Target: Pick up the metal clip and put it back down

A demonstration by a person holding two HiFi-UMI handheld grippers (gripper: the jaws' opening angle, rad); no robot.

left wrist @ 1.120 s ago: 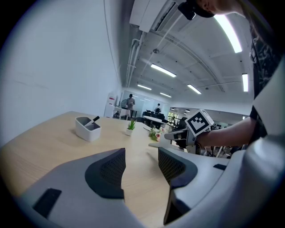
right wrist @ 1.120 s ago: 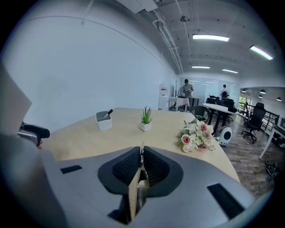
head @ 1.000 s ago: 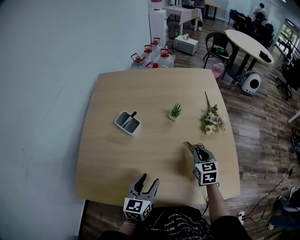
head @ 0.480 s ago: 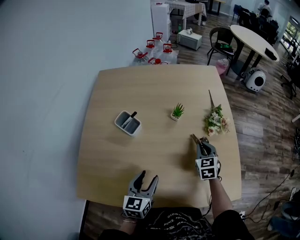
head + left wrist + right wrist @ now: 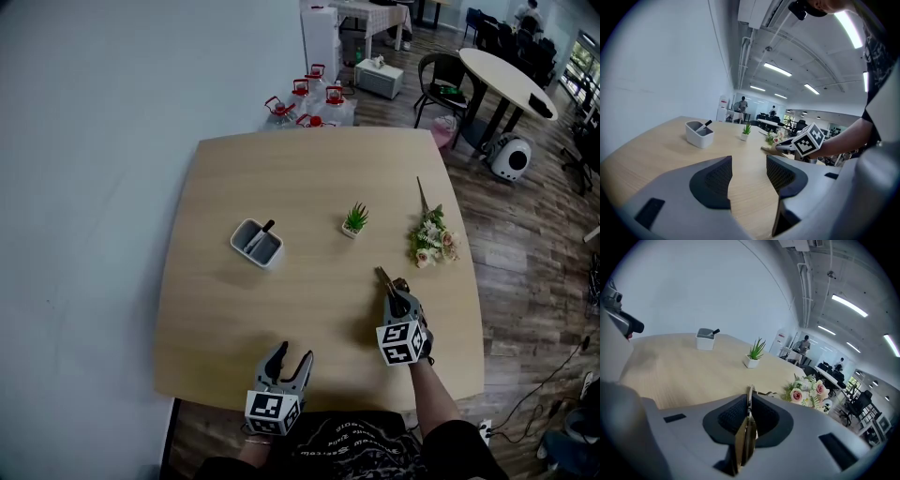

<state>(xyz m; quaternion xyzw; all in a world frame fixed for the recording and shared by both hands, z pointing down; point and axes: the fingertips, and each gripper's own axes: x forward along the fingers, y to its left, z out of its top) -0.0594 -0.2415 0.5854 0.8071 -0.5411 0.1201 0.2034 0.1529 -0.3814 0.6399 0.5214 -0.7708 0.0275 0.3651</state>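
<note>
The metal clip point(image 5: 748, 420) is a thin brass-coloured piece standing edge-on between the pads of my right gripper point(image 5: 748, 414), which is shut on it. In the head view the right gripper point(image 5: 395, 298) hovers over the right front of the wooden table point(image 5: 281, 178), and the clip point(image 5: 383, 277) sticks out ahead of its tips. My left gripper point(image 5: 286, 364) sits at the table's front edge, left of the right one. Its jaws stand open with only bare tabletop between them in the left gripper view point(image 5: 749, 174).
A grey two-part holder point(image 5: 256, 244) with a pen stands at centre left. A small potted plant point(image 5: 353, 221) is mid-table and a flower bouquet point(image 5: 429, 239) lies at the right edge. Water jugs point(image 5: 307, 105) stand on the floor behind the table.
The right gripper has shifted slightly with the clip still in it, first to the right, then back toward the front edge. The left gripper stays in place.
</note>
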